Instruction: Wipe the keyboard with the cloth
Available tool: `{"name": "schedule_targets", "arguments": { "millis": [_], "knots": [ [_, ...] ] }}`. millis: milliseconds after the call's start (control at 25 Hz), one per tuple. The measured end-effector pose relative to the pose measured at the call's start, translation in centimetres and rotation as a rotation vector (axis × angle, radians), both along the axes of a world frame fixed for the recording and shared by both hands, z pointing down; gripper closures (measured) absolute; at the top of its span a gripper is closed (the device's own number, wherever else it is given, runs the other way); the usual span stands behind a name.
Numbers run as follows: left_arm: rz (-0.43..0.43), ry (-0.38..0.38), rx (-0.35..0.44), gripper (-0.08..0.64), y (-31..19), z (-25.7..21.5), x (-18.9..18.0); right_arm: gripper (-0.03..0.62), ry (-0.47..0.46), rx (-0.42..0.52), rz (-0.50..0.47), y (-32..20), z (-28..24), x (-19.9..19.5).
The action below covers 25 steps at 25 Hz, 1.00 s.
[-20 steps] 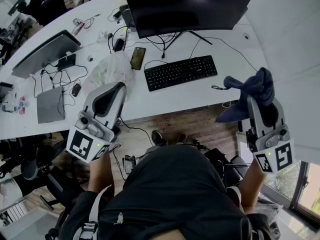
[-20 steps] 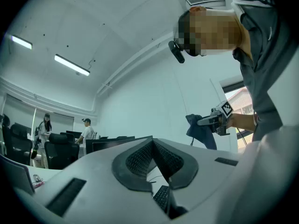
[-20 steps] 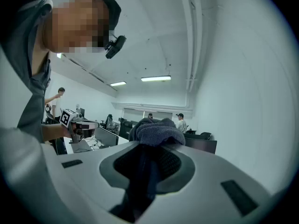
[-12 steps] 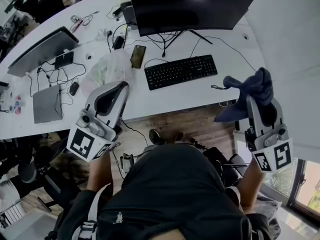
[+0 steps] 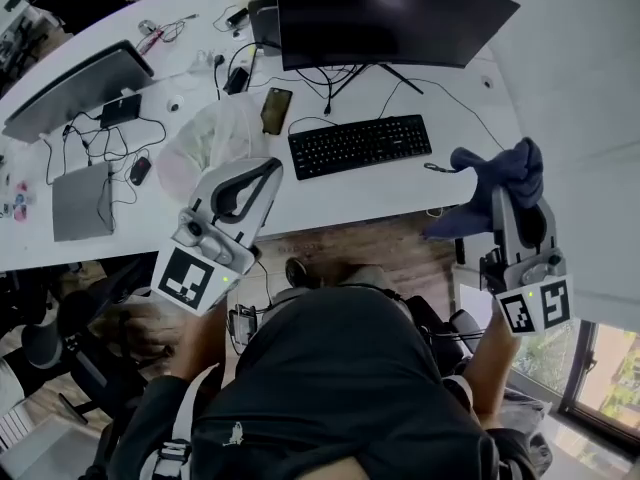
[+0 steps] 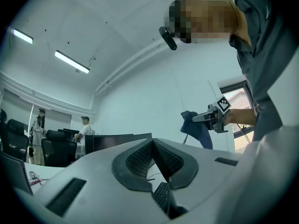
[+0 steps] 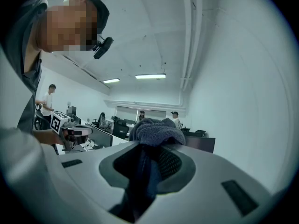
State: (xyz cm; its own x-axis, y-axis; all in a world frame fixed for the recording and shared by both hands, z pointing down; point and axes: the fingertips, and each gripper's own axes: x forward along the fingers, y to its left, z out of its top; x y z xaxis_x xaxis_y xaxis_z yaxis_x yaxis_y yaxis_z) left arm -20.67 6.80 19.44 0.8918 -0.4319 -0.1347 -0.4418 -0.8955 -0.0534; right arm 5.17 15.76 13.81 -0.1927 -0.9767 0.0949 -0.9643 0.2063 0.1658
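Left gripper (image 5: 262, 176): jaws closed, ribbed black pads (image 6: 140, 160) meeting at the tips with nothing between them. It is held up over the near edge of the long white desk (image 5: 330, 203), left of centre, tilted toward the far right. Right gripper (image 5: 507, 196): jaws clamped on a dark blue terry cloth (image 5: 500, 171). In the right gripper view the cloth (image 7: 156, 132) bunches above the jaw tips and a fold runs down between the pads. In the head view one corner hangs loose toward the near left, over the desk's near right edge. Black full-size keyboard (image 5: 360, 145): flat on the desk, centre, slightly angled, left of the cloth and apart from it; neither gripper touches it. Wide black monitor (image 5: 390, 13) on its stand just beyond the keyboard, dark cables trailing beneath. Dark smartphone (image 5: 276, 110) lies far-left of the keyboard, beside a crumpled white plastic bag (image 5: 205, 138). Closed grey laptop (image 5: 80, 200) further left on the desk. Brown wooden floor (image 5: 390, 243) shows below the desk's near edge. The left gripper view catches the right gripper (image 6: 212, 119) and hanging cloth against a pale wall.
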Motion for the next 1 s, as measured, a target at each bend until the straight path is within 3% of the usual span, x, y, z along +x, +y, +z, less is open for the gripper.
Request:
{"name": "schedule_targets", "arguments": {
  "millis": [280,440,1000],
  "knots": [
    [0.002,-0.024,-0.006,0.555,-0.5,0.7,3.0,0.515,-0.053,-0.024,-0.045,-2.1,1.6,0.8],
    [-0.038,-0.033,-0.024,0.555,-1.3,1.1,5.1,0.515,-0.077,-0.032,-0.098,-4.3,2.5,2.3],
    [-0.181,-0.06,-0.026,0.555,-3.1,0.8,15.6,0.515,-0.098,-0.047,-0.227,-8.8,5.5,11.9]
  ]
}}
